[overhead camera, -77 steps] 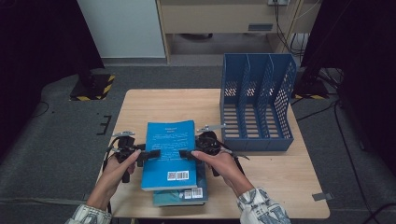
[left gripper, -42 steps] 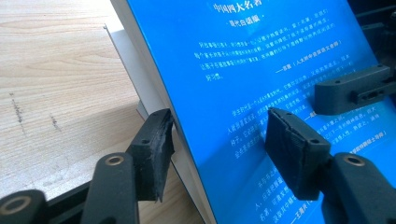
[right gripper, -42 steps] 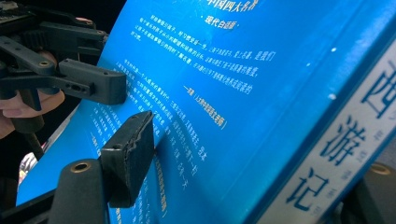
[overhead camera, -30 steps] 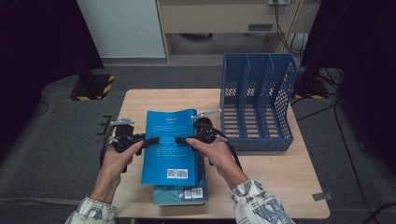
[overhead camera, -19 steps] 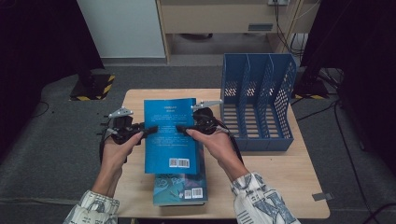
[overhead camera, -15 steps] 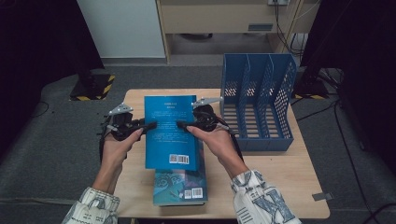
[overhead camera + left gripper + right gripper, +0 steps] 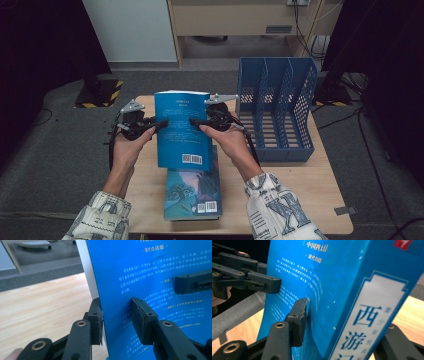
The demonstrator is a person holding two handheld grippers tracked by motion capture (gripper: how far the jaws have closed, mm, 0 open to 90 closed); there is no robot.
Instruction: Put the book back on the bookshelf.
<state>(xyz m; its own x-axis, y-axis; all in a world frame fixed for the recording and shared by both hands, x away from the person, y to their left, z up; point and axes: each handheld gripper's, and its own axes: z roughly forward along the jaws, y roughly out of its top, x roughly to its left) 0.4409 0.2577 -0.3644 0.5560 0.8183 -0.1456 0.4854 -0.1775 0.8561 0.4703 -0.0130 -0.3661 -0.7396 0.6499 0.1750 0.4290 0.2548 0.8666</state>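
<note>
Left gripper and right gripper both clamp the blue book, raised, long axis running 12 to 6 o'clock. Spine reads "西游"; barcode at 6 o'clock.

Both forearms reach forward, raised; the left gripper and right gripper face inward, jaws clamped.

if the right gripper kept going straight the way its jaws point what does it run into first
Probably the left gripper: the right gripper, shut on the blue book, points across its cover at the facing jaws. Depth is hard to judge.
</note>
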